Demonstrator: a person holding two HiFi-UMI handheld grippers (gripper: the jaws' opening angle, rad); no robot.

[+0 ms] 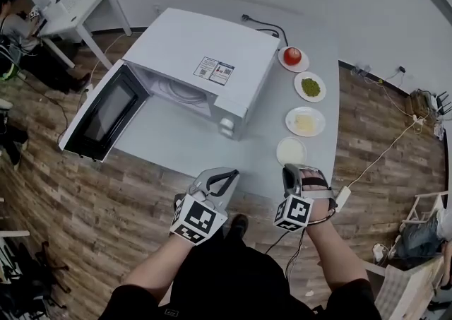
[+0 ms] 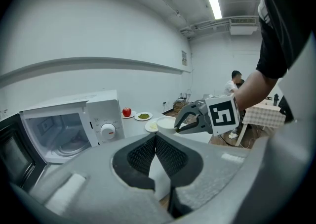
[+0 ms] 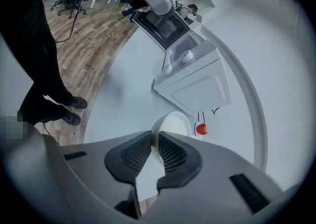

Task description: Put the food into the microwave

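A white microwave (image 1: 205,64) stands on the grey table (image 1: 183,145) with its door (image 1: 106,114) swung open to the left and the cavity bare. My right gripper (image 3: 154,139) is shut on the near rim of a white bowl (image 3: 173,123). In the head view that bowl (image 1: 291,150) sits just ahead of the right gripper (image 1: 289,169). The left gripper view shows the bowl (image 2: 166,123) held off the table. My left gripper (image 2: 155,136) is shut with nothing in it, and it hovers at the table's near edge (image 1: 229,174).
Beyond the bowl, a row of plates runs back along the table's right side: yellow food (image 1: 305,121), green food (image 1: 309,87), a red apple (image 1: 292,56). A black power cord (image 1: 267,27) lies behind the microwave. Wood floor surrounds the table; a white desk (image 1: 78,15) stands far left.
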